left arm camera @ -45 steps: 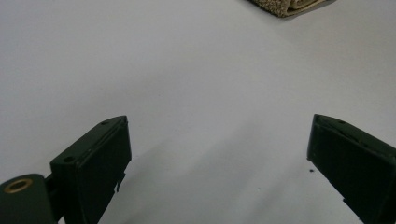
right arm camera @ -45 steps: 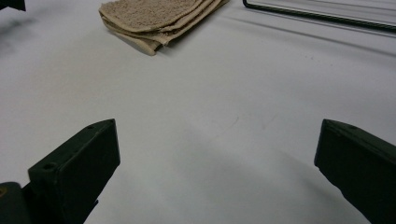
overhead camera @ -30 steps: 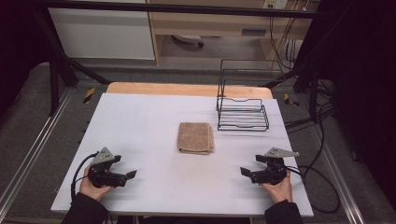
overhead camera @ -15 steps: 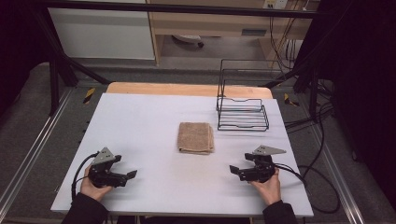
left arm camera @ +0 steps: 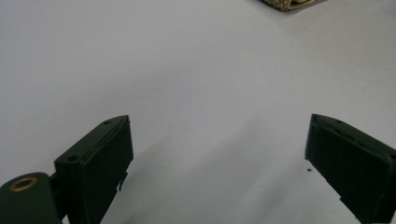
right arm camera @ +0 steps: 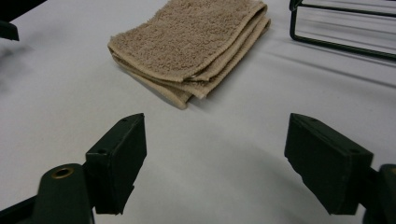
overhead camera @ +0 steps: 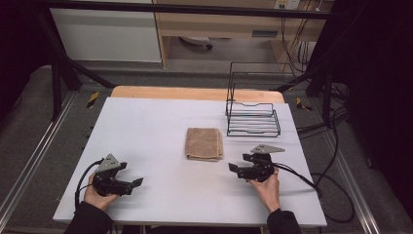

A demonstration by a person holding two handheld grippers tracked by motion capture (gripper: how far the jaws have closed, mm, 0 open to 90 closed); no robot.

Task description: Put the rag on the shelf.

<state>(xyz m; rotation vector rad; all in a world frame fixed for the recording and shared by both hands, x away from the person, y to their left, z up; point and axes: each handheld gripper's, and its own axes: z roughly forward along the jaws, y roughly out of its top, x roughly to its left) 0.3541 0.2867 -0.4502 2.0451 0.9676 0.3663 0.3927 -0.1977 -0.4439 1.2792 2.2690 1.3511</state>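
Left tool [overhead camera: 131, 184], near the bench's [overhead camera: 146, 126] front-left corner: held low over the white surface by the person's left hand [overhead camera: 97, 195], jaws spread wide with nothing between them; its cable loops back toward the front edge. In the left gripper view this tool [left arm camera: 217, 154] faces bare bench, with one corner of the folded towel [left arm camera: 289, 3] at the top edge of the frame.

Centre of the bench: a tan folded towel [overhead camera: 204, 144] lies flat, clear of both tools, its layered open edges turned toward the right tool in the right gripper view [right arm camera: 196, 44].

Right tool [overhead camera: 234, 169], toward the front-right part of the bench: held by the right hand [overhead camera: 267, 187], jaws wide apart and empty [right arm camera: 215, 158], pointing at the towel, which lies near and just ahead of it. No item stands between this tool and the towel.

Back-right of the bench: a black wire rack [overhead camera: 252, 112] stands just beside the towel's right side, apart from it; its lower bars appear in the right gripper view [right arm camera: 341, 28].
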